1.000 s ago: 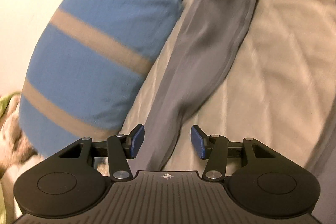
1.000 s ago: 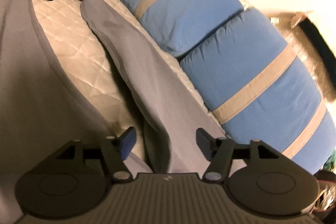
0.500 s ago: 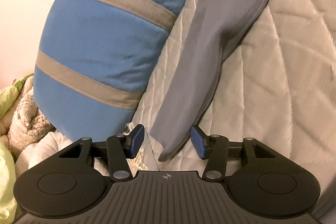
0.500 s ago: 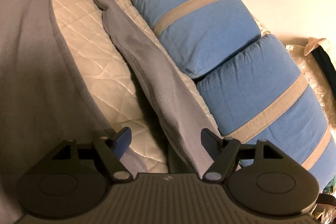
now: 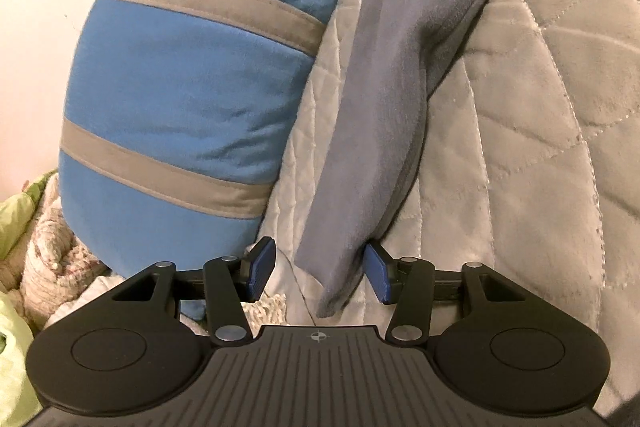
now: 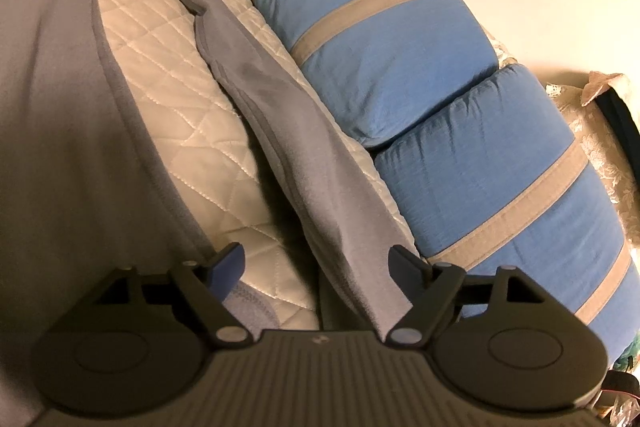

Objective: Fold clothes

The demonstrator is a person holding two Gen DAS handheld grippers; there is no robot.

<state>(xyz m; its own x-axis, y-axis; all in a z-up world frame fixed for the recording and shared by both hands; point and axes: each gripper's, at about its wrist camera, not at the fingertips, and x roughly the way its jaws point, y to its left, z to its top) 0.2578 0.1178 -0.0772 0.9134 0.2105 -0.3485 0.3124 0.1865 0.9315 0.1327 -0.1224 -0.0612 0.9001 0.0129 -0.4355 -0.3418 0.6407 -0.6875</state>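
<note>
Left gripper [image 5: 320,273]: jaws spread, with the narrow end of a grey garment strip [image 5: 384,115] lying between the blue pads, its edge touching the right-hand pad. Right gripper [image 6: 318,269]: jaws spread wide, the opposite end of the same strip [image 6: 288,131] lying between them against the right-hand pad. The strip runs across a cream quilted cover [image 6: 168,75], just beside two blue pillows with grey bands [image 6: 400,39], while a broader grey garment panel [image 6: 52,115] lies further left, apart from the strip.
</note>
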